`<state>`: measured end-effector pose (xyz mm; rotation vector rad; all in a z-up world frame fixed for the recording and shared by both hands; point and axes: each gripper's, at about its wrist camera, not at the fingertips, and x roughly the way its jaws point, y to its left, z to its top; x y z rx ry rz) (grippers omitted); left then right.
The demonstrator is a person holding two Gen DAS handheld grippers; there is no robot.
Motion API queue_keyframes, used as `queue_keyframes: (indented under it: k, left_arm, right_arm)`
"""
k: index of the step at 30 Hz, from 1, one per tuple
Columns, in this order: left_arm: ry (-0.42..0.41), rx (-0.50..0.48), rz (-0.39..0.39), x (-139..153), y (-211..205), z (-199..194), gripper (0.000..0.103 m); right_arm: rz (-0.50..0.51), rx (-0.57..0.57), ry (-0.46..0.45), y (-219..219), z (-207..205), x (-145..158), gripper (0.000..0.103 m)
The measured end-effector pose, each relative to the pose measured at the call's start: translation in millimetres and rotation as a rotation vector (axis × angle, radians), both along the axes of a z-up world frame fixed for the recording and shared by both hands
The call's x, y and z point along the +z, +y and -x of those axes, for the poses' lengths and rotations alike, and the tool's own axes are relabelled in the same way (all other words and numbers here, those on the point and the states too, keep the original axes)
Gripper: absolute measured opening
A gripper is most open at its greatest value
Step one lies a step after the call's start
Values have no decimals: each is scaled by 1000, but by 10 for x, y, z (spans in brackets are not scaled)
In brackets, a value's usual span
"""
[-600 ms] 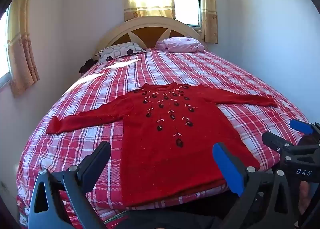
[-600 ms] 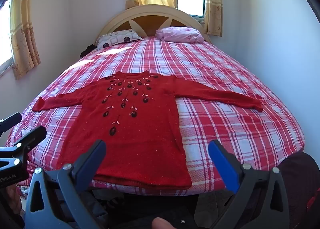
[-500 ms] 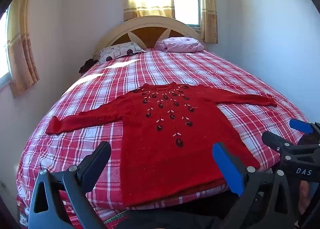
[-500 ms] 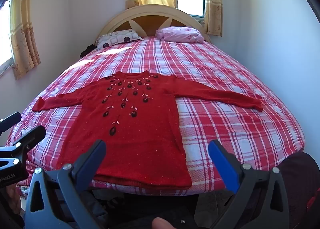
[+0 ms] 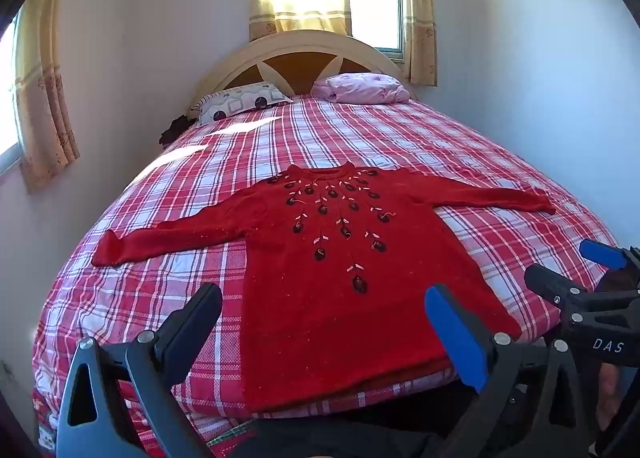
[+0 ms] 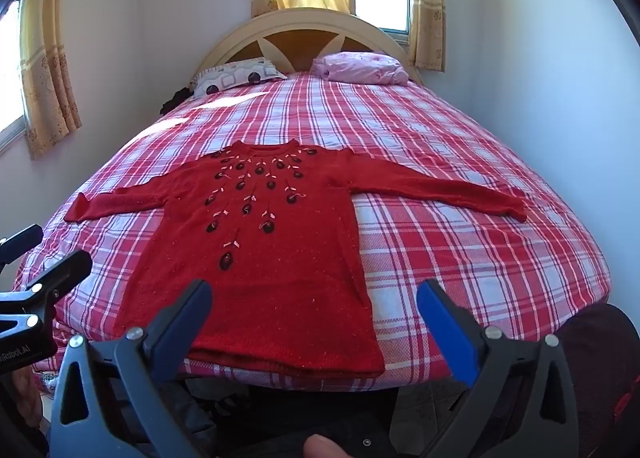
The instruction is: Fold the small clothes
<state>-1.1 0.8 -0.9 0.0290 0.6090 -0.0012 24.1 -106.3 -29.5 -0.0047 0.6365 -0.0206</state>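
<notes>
Sweater (image 5: 352, 298) is lying flat, front up, near the bed's (image 5: 500, 178) foot edge, neck toward 12 o'clock, its 2 sleeves stretching toward 9 and 3. Nothing is changing from half a second back: left tongs (image 5: 320, 318) and right tongs (image 6: 314, 314) are both staying spread, hovering at 6 o'clock, pinching nothing. Folding is likely not starting yet.
</notes>
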Motion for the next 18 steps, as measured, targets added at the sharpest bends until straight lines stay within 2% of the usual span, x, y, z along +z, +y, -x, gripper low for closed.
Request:
queue_keyframes:
  k: [18]
  left_arm:
    - [5, 15, 4, -34, 29, -28, 102]
  right_arm:
    - [2, 3, 5, 3, -1, -14, 103]
